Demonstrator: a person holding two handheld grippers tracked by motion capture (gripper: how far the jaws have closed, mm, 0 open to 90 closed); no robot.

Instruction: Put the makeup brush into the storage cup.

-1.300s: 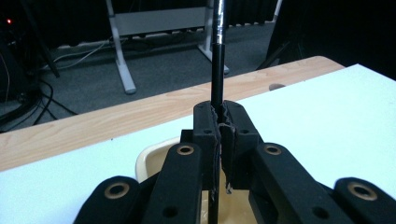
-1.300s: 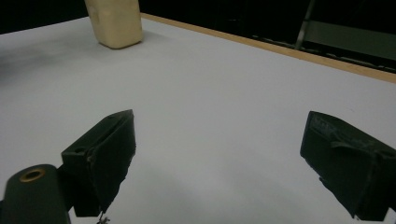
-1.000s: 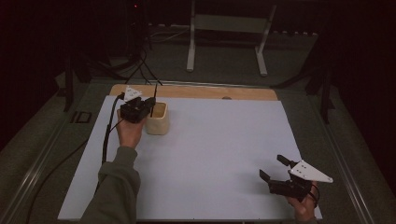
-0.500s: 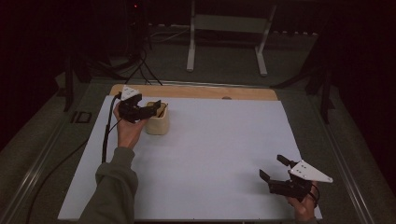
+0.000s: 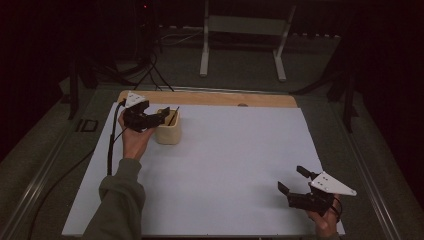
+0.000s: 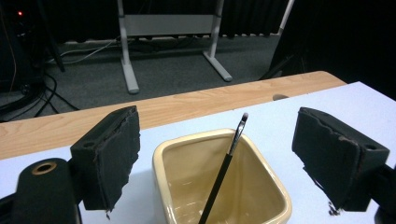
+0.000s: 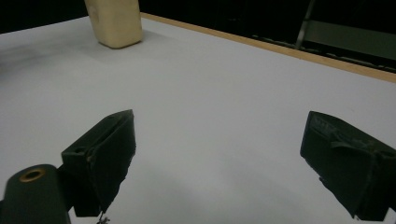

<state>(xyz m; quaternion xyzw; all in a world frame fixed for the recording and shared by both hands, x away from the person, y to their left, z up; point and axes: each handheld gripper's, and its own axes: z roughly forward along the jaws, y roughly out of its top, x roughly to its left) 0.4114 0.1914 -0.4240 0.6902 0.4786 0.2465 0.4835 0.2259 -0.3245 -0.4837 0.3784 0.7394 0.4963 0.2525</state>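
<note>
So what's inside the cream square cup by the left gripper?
A thin black brush leans inside the cream cup, its tip above the rim. The cup's bottom and the brush's lower end are cut off from view.

Person with a handheld black gripper in each hand.
The left gripper point(image 5: 162, 114) and right gripper point(image 5: 293, 179) are matte black, each topped by a pale grey three-cornered plate. Jaw pads look ragged at the edges. A black cable point(image 5: 111, 145) trails from the left one. The left arm wears an olive-green sleeve point(image 5: 117, 205).
</note>
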